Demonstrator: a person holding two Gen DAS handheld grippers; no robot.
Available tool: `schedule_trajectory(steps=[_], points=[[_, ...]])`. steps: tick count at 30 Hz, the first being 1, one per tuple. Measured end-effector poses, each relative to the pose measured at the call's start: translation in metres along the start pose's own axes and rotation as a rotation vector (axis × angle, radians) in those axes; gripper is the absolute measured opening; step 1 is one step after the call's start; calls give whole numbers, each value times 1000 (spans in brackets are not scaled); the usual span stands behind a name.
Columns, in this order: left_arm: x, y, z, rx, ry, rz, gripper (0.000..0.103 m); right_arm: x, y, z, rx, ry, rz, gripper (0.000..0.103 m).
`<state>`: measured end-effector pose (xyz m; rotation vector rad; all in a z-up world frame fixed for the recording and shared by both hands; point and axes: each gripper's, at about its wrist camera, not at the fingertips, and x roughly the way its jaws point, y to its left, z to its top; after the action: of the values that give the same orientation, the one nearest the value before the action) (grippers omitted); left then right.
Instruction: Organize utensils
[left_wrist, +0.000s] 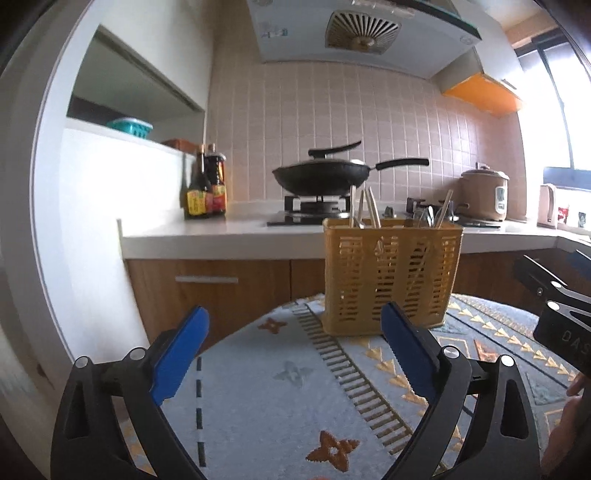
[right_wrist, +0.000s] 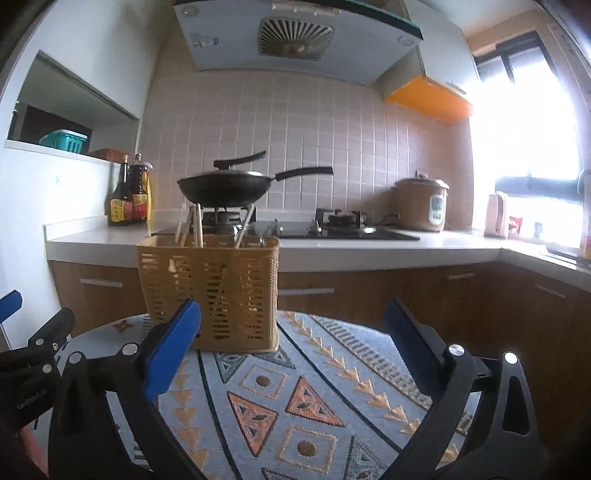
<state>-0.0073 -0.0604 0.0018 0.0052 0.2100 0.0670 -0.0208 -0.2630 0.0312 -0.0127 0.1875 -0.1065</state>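
— So, what are we holding? Our left gripper (left_wrist: 295, 325) stands with its jaws spread wide and nothing between them; the fingers (left_wrist: 181, 354) are flat blue pads with a serrated inner edge, set in black angular frames with silver bolts.

— And our right gripper (right_wrist: 291, 325) is the same: jaws apart, empty; its blue pads (right_wrist: 170, 350) are smooth slabs, saw-toothed along one side.

— Where do we see the utensils?

— Standing in the utensil basket (left_wrist: 391, 277); it is a rectangular, tan plastic caddy with slotted, lattice-like walls, upright on the tablecloth (left_wrist: 258, 387). Pale, slender chopsticks (left_wrist: 369, 210) lean out of its left part; metal spoons (left_wrist: 424, 216) poke above the rim further right, though blur hides their exact shape.

— The cloth looks woven to us; light grey-blue, with orange triangles, diamonds and star figures.

— Behind the table we see a white countertop (right_wrist: 369, 243) over wood-grain cabinets; a round black wok (right_wrist: 225, 188) with a long handle sits on the gas stove (right_wrist: 332, 225); two dark glass bottles (right_wrist: 129, 195) stand at the left; a squat beige rice cooker (right_wrist: 421, 203) at the right; small square pink tiles cover the wall.
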Motion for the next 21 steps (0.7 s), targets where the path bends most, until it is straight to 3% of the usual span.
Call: schedule_trajectory(steps=[12,21], points=[[6,1,-3,-2,36,37,95,29,-17,-8,96,130,28,95],[8,3,-3,-7,44,53,95,29,-12,-10,81,142,34,95]])
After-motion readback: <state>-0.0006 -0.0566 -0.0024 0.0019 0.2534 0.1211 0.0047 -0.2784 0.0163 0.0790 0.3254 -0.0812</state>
